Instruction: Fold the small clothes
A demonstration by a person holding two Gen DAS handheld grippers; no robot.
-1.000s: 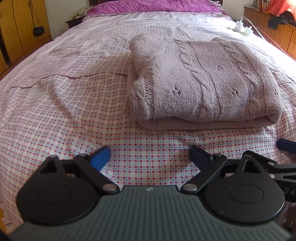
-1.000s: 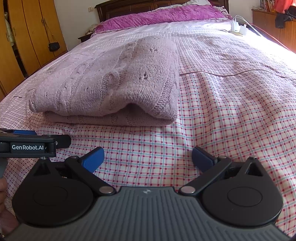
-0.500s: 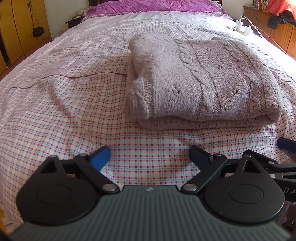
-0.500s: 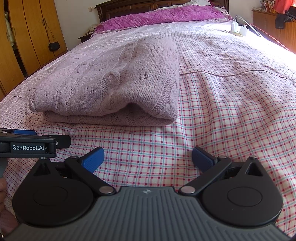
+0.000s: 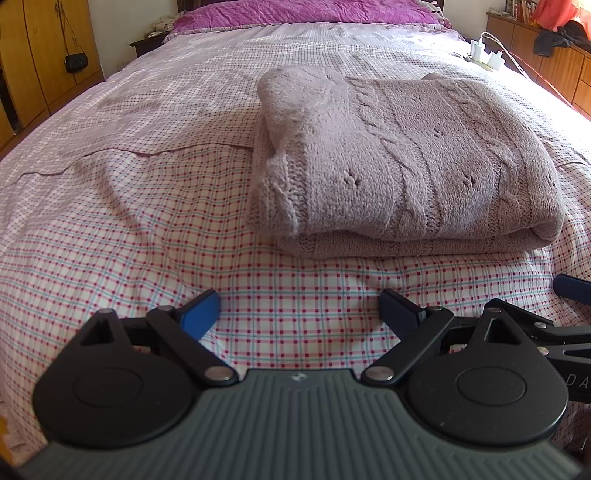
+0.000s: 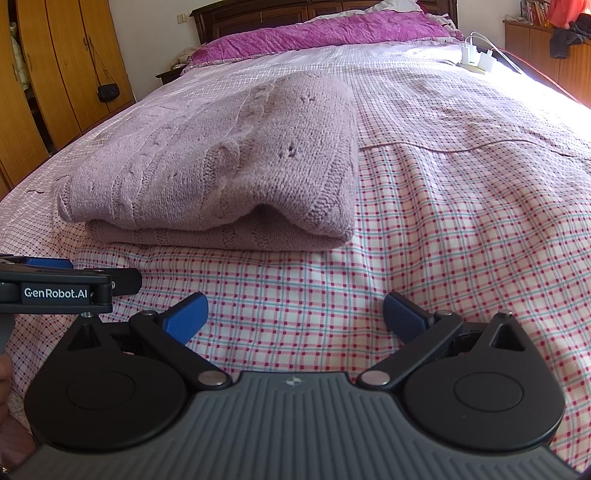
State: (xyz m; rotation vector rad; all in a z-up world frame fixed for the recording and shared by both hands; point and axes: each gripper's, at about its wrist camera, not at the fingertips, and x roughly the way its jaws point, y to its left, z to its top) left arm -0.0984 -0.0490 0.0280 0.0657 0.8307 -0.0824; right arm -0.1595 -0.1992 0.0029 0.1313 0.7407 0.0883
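A mauve cable-knit sweater lies folded into a thick rectangle on the checked bedspread; in the right wrist view the sweater sits ahead and to the left. My left gripper is open, blue pads wide apart, hovering over bare bedspread just short of the sweater's near edge. The right gripper is also open with nothing between its fingers, near the sweater's front right corner. Each gripper's body shows at the edge of the other's view.
A purple pillow cover lies at the head of the bed. White chargers with cables rest near the far right edge. Wooden wardrobes stand on the left, a dresser with clothes on the right.
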